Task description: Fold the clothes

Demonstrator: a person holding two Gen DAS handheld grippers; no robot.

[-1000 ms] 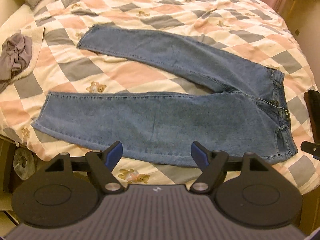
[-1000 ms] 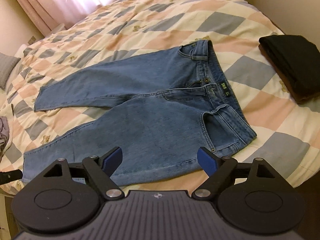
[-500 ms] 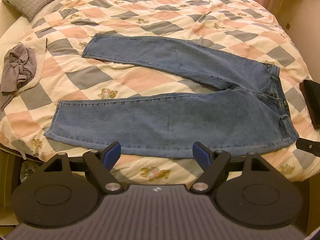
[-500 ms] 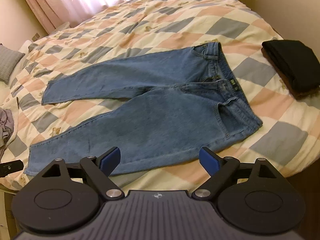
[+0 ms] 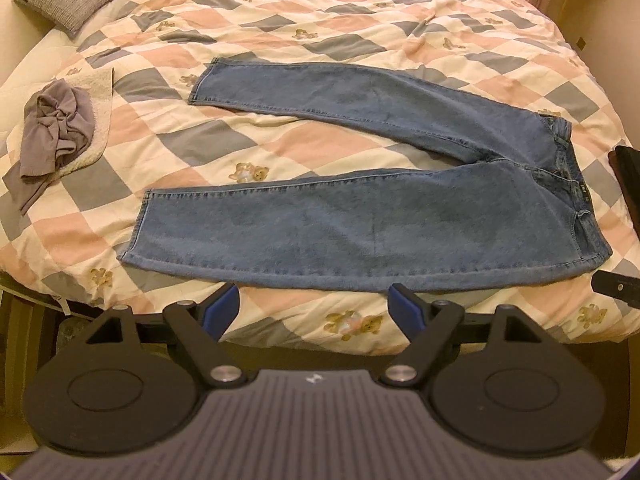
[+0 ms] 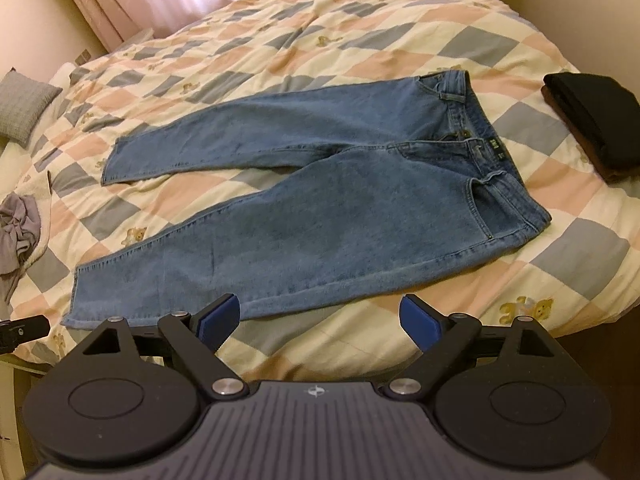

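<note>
Currently, we find the jeans (image 5: pixel 360 216) spread flat on the bed (image 5: pixel 360 40), legs splayed toward 9 o'clock and the waistband (image 6: pixel 480 128) at 3 o'clock. The left tongs (image 5: pixel 314 306) are opening with nothing between them; the right tongs (image 6: pixel 320 316) stand wide and empty. Both hang over the bed's near edge at 6 o'clock, clear of the denim. We judge the fabric fairly heavy, limp yet thick, and not slippery. We recommend gripping the near leg's hem (image 5: pixel 136 224) and the waistband's near corner (image 6: pixel 540 220), then folding toward 12 o'clock.

black folded garment (image 5: pixel 628 184) cut off at right edge, waistband label (image 6: pixel 494 145) too small to read
</note>
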